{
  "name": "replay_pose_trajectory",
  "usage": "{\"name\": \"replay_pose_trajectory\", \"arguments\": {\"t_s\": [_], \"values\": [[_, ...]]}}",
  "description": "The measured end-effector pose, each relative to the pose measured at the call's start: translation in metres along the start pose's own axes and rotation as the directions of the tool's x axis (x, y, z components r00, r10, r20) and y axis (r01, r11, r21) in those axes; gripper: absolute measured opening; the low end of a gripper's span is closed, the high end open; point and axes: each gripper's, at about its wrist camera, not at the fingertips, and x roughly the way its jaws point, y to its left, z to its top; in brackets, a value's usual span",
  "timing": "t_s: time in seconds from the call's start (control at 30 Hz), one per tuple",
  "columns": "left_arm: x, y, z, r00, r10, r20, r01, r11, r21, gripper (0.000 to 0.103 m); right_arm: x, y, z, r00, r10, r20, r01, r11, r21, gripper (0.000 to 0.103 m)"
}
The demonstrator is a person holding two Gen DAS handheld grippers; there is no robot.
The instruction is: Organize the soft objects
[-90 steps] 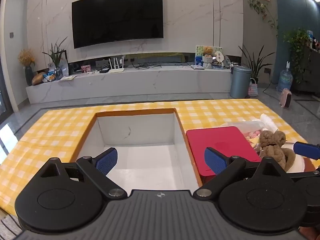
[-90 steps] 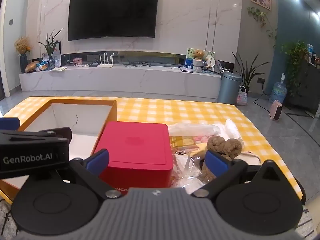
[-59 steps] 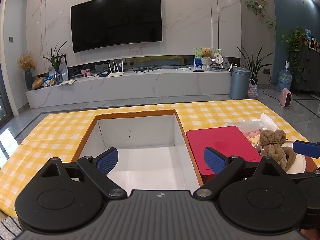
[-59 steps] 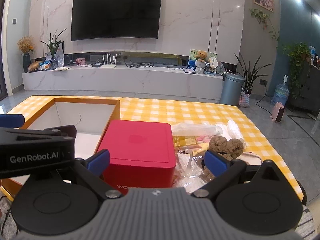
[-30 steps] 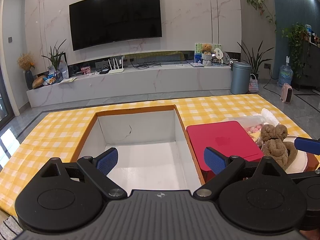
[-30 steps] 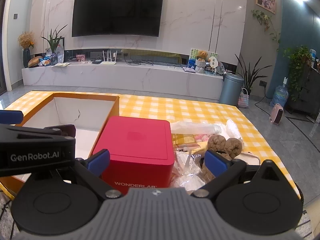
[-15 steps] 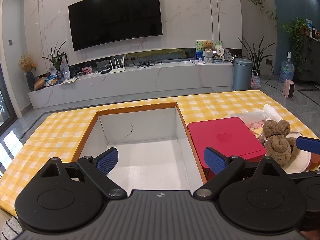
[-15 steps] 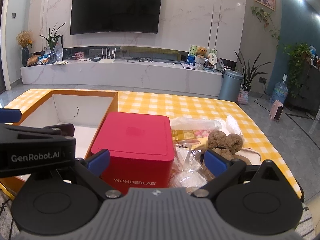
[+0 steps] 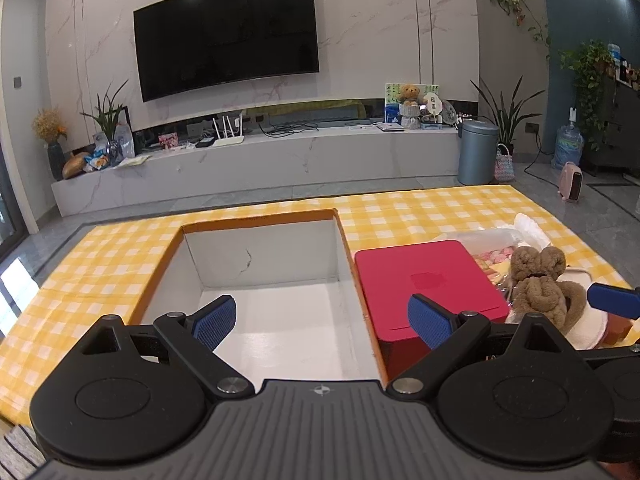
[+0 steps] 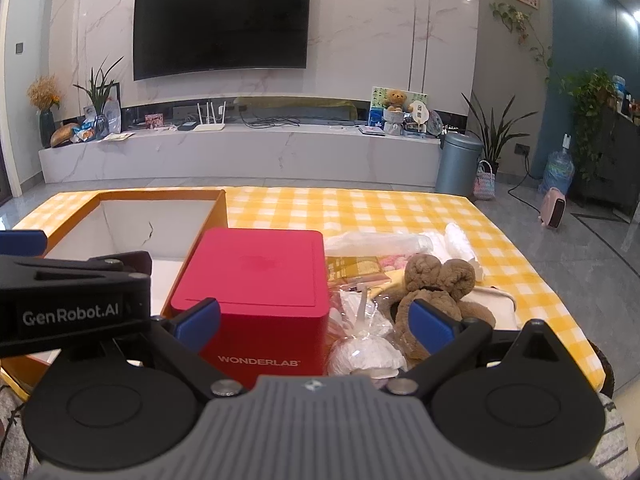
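two grippers, each with two blue-padded fingers, hang over the near edge of one table. the left gripper (image 9: 322, 322) has its fingers spread wide with nothing between them, above one open cardboard box (image 9: 264, 258) with an orange rim and white inside. the right gripper (image 10: 316, 322) is also spread wide and grips nothing; its fingers sit in front of one red box (image 10: 256, 276) marked wonderlab and the heap of soft things. the red box stands just right of the cardboard box, touching or nearly touching its wall.

right of the red box lies the heap: one brown plush toy (image 10: 436, 284) resting on something white, one white bundle in clear wrap (image 10: 366, 350) nearest the camera, one long clear plastic bag (image 10: 376, 244) further back, and a few flat packets between them, too jumbled to count. all rest on the yellow checked tablecloth (image 10: 360, 208).

beyond the table stands one long marble tv bench (image 10: 240, 148), with one small teddy bear (image 10: 394, 100) on it, one grey bin (image 10: 458, 164) beside its right end, and one black television (image 10: 222, 22) on the wall above.
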Motion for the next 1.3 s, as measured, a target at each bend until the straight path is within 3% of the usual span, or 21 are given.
{"name": "replay_pose_trajectory", "arguments": {"t_s": [0.3, 0.53, 0.6, 0.73, 0.83, 0.93, 1.03, 1.1, 1.23, 1.3], "values": [[-0.004, -0.007, 0.01, 0.999, -0.048, 0.006, 0.048, 0.999, 0.016, 0.103, -0.008, -0.028, 0.001, 0.999, -0.032, 0.028, 0.031, 0.999, 0.038, 0.099], [-0.009, -0.015, 0.024, 0.997, -0.079, 0.01, 0.079, 0.997, 0.023, 0.103, -0.008, -0.104, 0.008, 0.988, -0.153, -0.003, 0.15, 0.967, 0.208, 0.1], [-0.009, -0.018, 0.026, 0.995, -0.103, 0.01, 0.103, 0.994, 0.036, 0.103, -0.002, -0.128, 0.017, 0.976, -0.213, -0.043, 0.217, 0.947, 0.238, 0.1], [-0.005, -0.022, 0.029, 0.992, -0.13, -0.007, 0.13, 0.991, 0.027, 0.103, 0.012, -0.17, 0.041, 0.928, -0.365, -0.067, 0.371, 0.903, 0.216, 0.1], [-0.004, -0.026, 0.03, 0.988, -0.155, -0.016, 0.155, 0.988, 0.017, 0.103, 0.032, -0.202, 0.052, 0.907, -0.386, -0.169, 0.418, 0.874, 0.247, 0.1], [-0.007, -0.03, 0.03, 0.985, -0.171, -0.016, 0.171, 0.985, 0.024, 0.103, 0.046, -0.217, 0.042, 0.871, -0.419, -0.257, 0.485, 0.817, 0.312, 0.1], [-0.006, -0.034, 0.03, 0.981, -0.19, -0.021, 0.191, 0.981, 0.036, 0.103, 0.063, -0.219, 0.016, 0.904, -0.336, -0.264, 0.413, 0.845, 0.338, 0.1], [-0.004, -0.039, 0.03, 0.975, -0.218, -0.035, 0.219, 0.975, 0.036, 0.103, 0.08, -0.223, 0.002, 0.91, -0.263, -0.32, 0.374, 0.856, 0.358, 0.1], [0.005, -0.058, 0.028, 0.955, -0.28, -0.097, 0.287, 0.956, 0.066, 0.103, 0.099, -0.236, -0.016, 0.901, -0.219, -0.374, 0.379, 0.819, 0.432, 0.096], [0.008, -0.07, 0.026, 0.95, -0.289, -0.12, 0.301, 0.949, 0.097, 0.103, 0.102, -0.245, -0.019, 0.906, -0.186, -0.379, 0.367, 0.792, 0.488, 0.094]]}}
